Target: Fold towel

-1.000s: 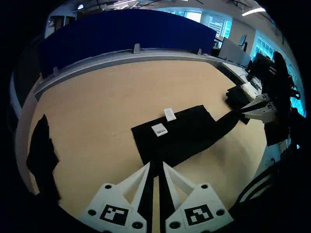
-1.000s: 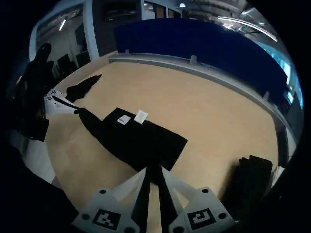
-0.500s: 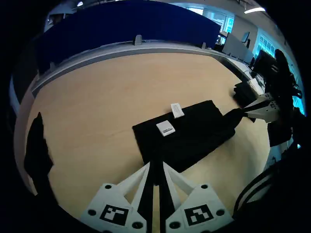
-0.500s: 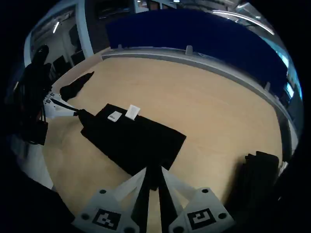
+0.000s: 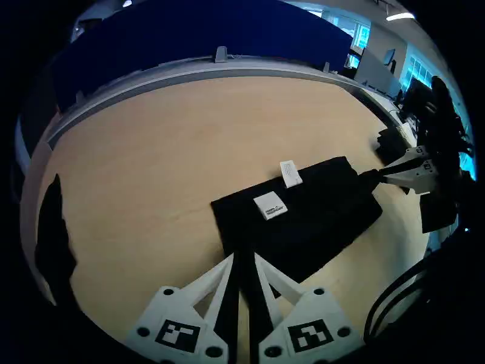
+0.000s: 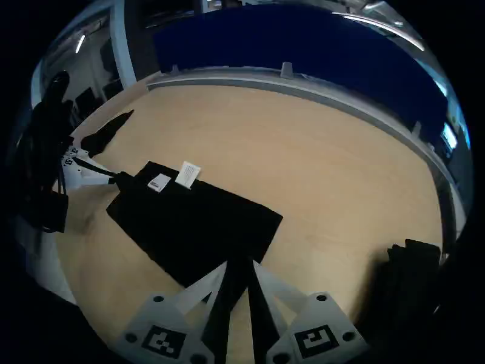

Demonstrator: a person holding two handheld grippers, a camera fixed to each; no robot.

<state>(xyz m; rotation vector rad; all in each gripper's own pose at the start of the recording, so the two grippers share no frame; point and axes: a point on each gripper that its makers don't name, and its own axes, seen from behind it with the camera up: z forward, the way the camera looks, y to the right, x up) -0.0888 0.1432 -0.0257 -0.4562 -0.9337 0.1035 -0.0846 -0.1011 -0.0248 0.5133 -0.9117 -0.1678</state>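
Note:
A black towel (image 5: 303, 212) lies spread flat on the light wooden table (image 5: 182, 151), with two white tags (image 5: 270, 205) near its far edge. My left gripper (image 5: 242, 267) is shut on the towel's near corner in the left gripper view. My right gripper (image 6: 237, 270) is shut on the opposite corner of the towel (image 6: 194, 224) in the right gripper view. Each camera also catches the other gripper farther off: the right gripper (image 5: 377, 176) at the towel's right corner, the left gripper (image 6: 114, 177) at its left corner.
A blue partition (image 5: 200, 36) and a grey rail run along the table's far edge. A dark cloth (image 5: 53, 242) lies at the table's left. A folded dark pile (image 6: 406, 273) sits at the right. A person in dark clothes (image 6: 48, 139) stands behind the grippers.
The stretched, drooping end of the towel has been drawn in and lowered. The towel now lies as a flatter rectangle on the table, with both grippers still holding its corners.

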